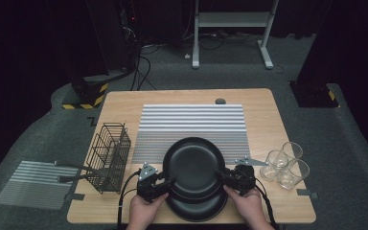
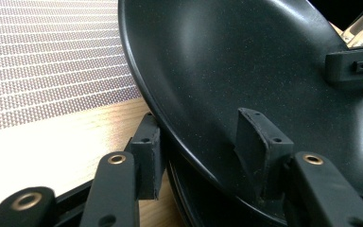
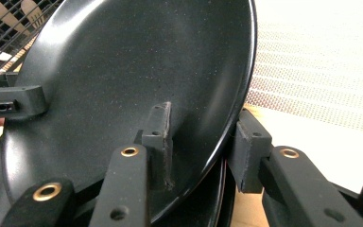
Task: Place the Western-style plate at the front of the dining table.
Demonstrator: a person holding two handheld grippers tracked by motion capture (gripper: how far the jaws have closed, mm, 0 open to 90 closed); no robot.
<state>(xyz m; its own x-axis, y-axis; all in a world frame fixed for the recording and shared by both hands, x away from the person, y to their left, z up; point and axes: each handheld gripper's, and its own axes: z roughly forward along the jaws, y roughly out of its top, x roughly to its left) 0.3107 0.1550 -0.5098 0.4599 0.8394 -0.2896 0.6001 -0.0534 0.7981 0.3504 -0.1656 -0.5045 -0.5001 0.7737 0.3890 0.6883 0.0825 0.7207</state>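
Two hand-held grippers, left (image 1: 159, 184) and right (image 1: 228, 178), each clamp opposite rims of a round, glossy black plate (image 1: 193, 165). It is tilted above a second black plate (image 1: 196, 205) on the pale wooden surface (image 1: 268, 120).

Bare striped mat (image 1: 194, 125) lies open above the lifted plate (image 1: 193, 165), while the wire basket (image 1: 109, 155) at left and glasses (image 1: 286, 165) at right hem it.

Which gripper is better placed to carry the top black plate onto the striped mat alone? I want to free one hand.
Neither clearly. The left gripper and right gripper each straddle opposite rims of the top black plate, equally near the striped mat. Right, slightly, since its jaws look tighter.
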